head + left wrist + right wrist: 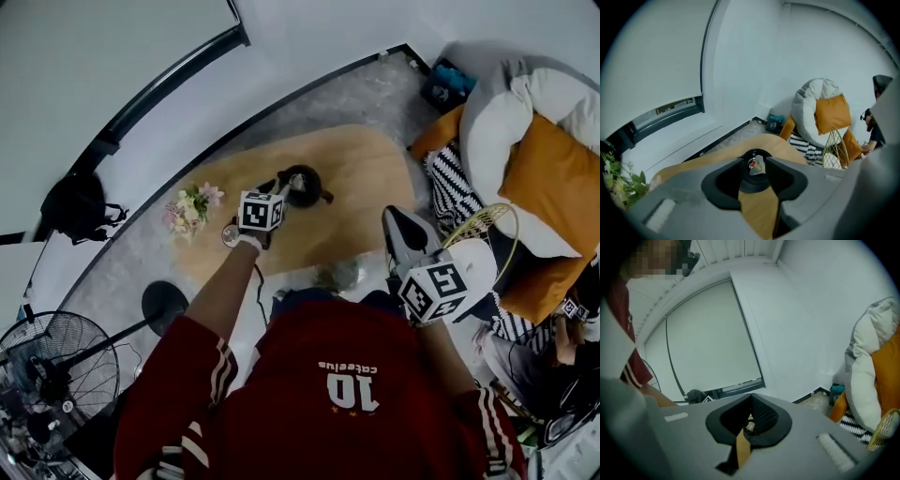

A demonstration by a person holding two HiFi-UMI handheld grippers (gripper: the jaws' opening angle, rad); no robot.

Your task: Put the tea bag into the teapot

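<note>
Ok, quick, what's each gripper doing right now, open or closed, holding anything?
Left gripper: open; the tea bag is between its jaws, not gripped, over the teapot.
Right gripper: shut, nothing held.

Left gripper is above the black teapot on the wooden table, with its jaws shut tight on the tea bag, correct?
Not shut. The left gripper view shows the left gripper with its jaws apart, the pads not pressing the tea bag, which shows in the gap over the mouth of the black teapot. The rest holds: it is above the teapot on the wooden table.
</note>
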